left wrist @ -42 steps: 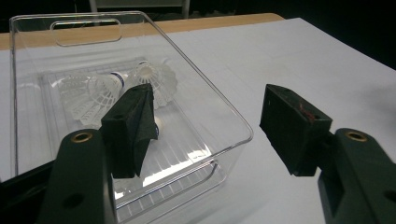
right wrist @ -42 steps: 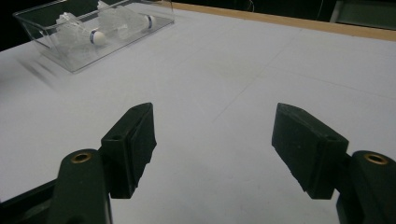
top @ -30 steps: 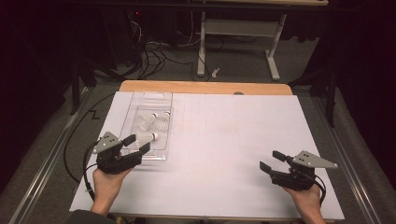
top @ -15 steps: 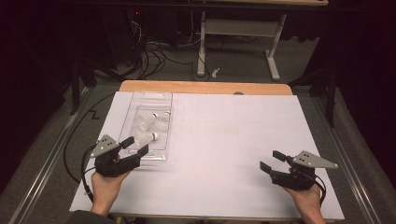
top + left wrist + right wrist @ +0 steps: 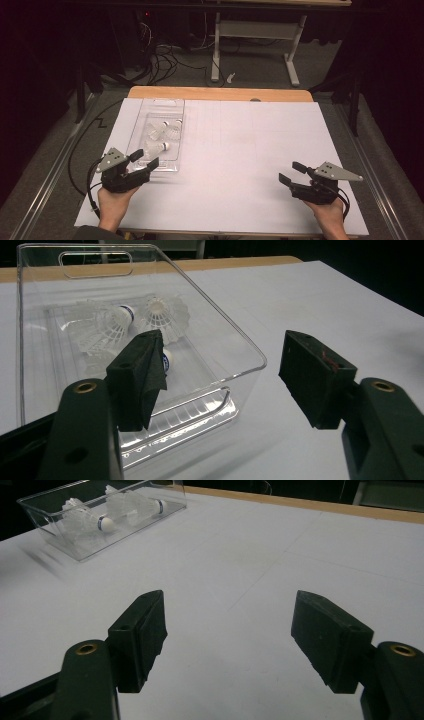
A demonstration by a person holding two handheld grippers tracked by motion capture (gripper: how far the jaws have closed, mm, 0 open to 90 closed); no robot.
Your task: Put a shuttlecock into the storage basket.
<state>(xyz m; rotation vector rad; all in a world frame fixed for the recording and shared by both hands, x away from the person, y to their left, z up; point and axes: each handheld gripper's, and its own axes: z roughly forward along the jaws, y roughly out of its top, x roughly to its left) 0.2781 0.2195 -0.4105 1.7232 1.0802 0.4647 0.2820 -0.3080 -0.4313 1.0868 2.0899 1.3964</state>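
Note:
A clear plastic bin point(image 5: 134, 140) lies on the white table cover at the left, with three white shuttlecocks inside: two side by side point(image 5: 156, 131) point(image 5: 172, 131) and one nearer me point(image 5: 156, 148). My left gripper point(image 5: 145, 158) is open at the bin's near end and holds nothing. In the left gripper view the bin's point(image 5: 215, 315) near right corner stands between the jaws of the left gripper point(image 5: 222, 365), and the shuttlecocks point(image 5: 102, 322) point(image 5: 165, 312) lie beyond. My right gripper point(image 5: 290, 172) point(image 5: 227, 615) is open over bare cover at the front right. It sees the bin point(image 5: 80, 550) far off.
A wooden table edge point(image 5: 220, 93) runs along the back of the white cover point(image 5: 240, 150). Beyond it are a dark floor with cables point(image 5: 160, 55) and a white desk frame point(image 5: 250, 30). Metal rails point(image 5: 45, 185) flank the table on both sides.
My left gripper has drawn back a little toward the table's near edge, away from the bin. The right gripper has stayed where it was.

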